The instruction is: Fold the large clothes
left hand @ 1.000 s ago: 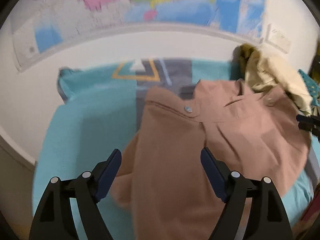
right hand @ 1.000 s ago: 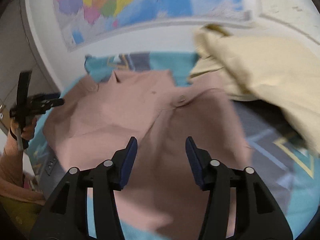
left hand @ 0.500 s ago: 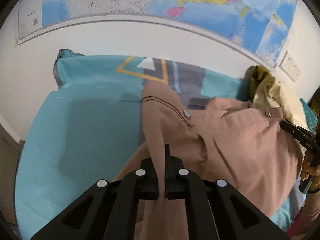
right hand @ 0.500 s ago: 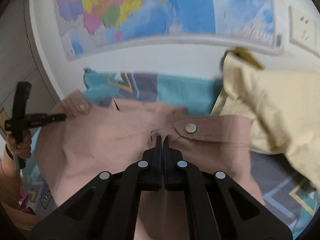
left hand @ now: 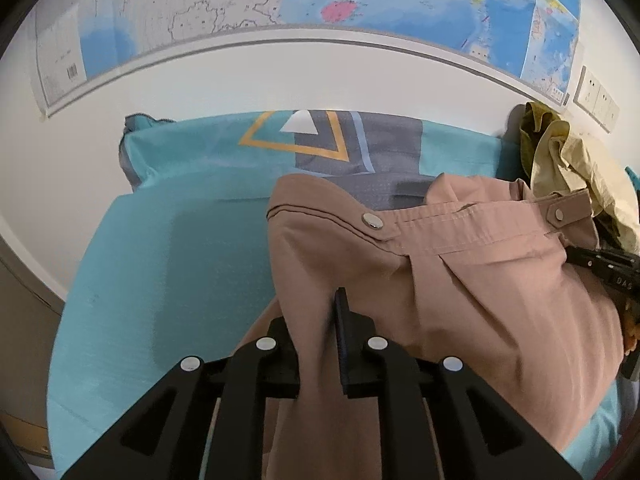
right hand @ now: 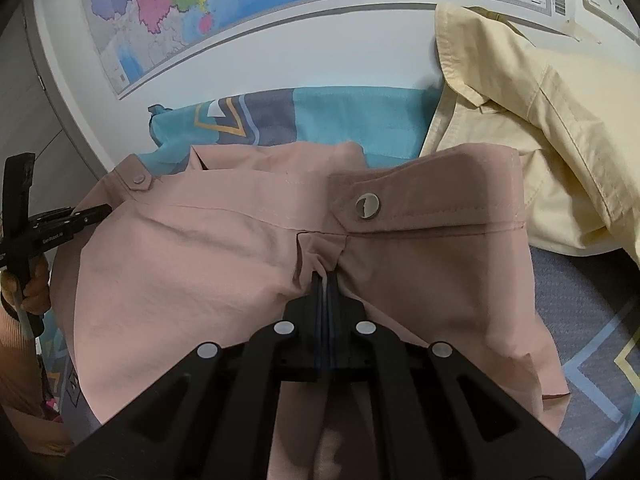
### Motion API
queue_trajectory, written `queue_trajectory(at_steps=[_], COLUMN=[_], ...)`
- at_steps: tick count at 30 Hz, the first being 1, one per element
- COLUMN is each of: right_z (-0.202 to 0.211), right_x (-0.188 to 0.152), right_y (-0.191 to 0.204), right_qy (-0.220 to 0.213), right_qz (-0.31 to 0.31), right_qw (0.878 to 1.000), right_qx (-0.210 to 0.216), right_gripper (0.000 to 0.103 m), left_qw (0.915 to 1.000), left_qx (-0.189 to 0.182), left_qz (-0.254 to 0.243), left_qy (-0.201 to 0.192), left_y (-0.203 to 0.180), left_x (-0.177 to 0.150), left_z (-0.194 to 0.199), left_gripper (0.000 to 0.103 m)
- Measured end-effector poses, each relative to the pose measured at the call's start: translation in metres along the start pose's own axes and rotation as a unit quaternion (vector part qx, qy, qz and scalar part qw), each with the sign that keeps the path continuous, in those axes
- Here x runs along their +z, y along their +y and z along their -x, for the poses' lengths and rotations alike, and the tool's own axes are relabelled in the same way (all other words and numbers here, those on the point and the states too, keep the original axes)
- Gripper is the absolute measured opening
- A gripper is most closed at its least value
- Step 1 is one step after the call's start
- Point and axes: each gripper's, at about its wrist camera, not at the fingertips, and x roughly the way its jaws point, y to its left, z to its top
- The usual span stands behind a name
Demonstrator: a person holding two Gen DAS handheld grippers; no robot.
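The bed [left hand: 168, 264] (teal cover with a grey band) carries the pink garment [left hand: 472, 280] spread toward its right side, a cream shirt [right hand: 540, 128] heaped at the far right corner. The left hand-held gripper [left hand: 320, 320] is clamped on a pink fold, and the right hand-held gripper [right hand: 326, 280] pinches cloth just below a snap button [right hand: 367, 207].

The left gripper [left hand: 320, 312] is clamped on a fold of the pink garment [left hand: 460, 280], cloth bunched between its black fingers [left hand: 344, 336] and draped over the left one. The right gripper [right hand: 326, 280] is pinched tight on the same garment just below a snap tab, its fingers [right hand: 318, 300] nearly touching. In the right wrist view the left gripper sits at far left, held in a bare hand [right hand: 32, 288] with what looks like a pink ribbed cuff.
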Motion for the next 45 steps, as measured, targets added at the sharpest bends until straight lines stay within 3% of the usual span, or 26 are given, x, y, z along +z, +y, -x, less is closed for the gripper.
queue_trajectory(at_steps=[9, 14, 16, 17, 20, 22, 27, 30, 32, 36, 38, 41, 45], right_z=[0.001, -0.022, -0.028, -0.025, -0.012, 0.010, 0.050, 0.035, 0.016, -0.012, -0.003, 0.026, 0.053], right_x=[0.016, 0.019, 0.019, 0.020, 0.018, 0.015, -0.006, -0.021, -0.028, -0.023, -0.017, -0.014, -0.023], right_y=[0.001, 0.000, -0.001, -0.001, 0.001, 0.010, 0.063, 0.089, 0.093, 0.075, 0.074, 0.093, 0.150], right_qy=[-0.010, 0.015, 0.028, 0.025, 0.017, -0.010, -0.036, -0.002, 0.022, 0.037, 0.029, -0.002, -0.022], right_qz=[0.002, 0.011, 0.009, 0.009, 0.003, 0.013, 0.103, 0.145, 0.159, 0.108, 0.092, 0.124, 0.225], right_qw=[1.000, 1.000, 0.999, 0.999, 1.000, 0.999, 0.994, 0.988, 0.987, 0.993, 0.995, 0.991, 0.970], right_qx=[-0.003, -0.024, -0.023, -0.025, -0.025, -0.030, 0.016, 0.046, 0.031, 0.024, 0.013, 0.041, 0.087], right_gripper=[0.003, 0.003, 0.002, 0.003, 0.030, 0.047, 0.050, 0.051, 0.051, 0.050, 0.051, 0.053, 0.073], left_qw=[0.9997, 0.9997, 0.9999, 0.9997, 0.9989, 0.9988, 0.9981, 0.9977, 0.9977, 0.9974, 0.9977, 0.9972, 0.9953], left_qx=[0.017, 0.020, 0.014, 0.022, 0.044, 0.042, 0.030, 0.034, 0.034, 0.056, 0.049, 0.030, 0.015], left_qz=[-0.011, -0.008, -0.008, -0.009, -0.006, 0.012, 0.050, 0.057, 0.053, 0.035, 0.043, 0.068, 0.092], left_qy=[-0.011, -0.009, -0.004, -0.002, 0.015, 0.023, 0.019, 0.015, 0.024, 0.030, 0.018, -0.005, -0.024], left_y=[-0.004, -0.002, 0.000, 0.000, 0.006, 0.016, 0.035, 0.038, 0.036, 0.030, 0.031, 0.042, 0.055], left_x=[0.001, 0.001, 0.000, -0.001, -0.006, -0.010, -0.013, -0.015, -0.017, -0.019, -0.023, -0.034, -0.056], left_z=[0.007, 0.006, 0.002, -0.001, -0.013, -0.016, -0.008, -0.004, -0.008, -0.014, -0.004, 0.021, 0.054], left_gripper=[0.017, 0.033, 0.047, 0.047, 0.049, 0.059, 0.062, 0.062, 0.063, 0.069, 0.068, 0.071, 0.078])
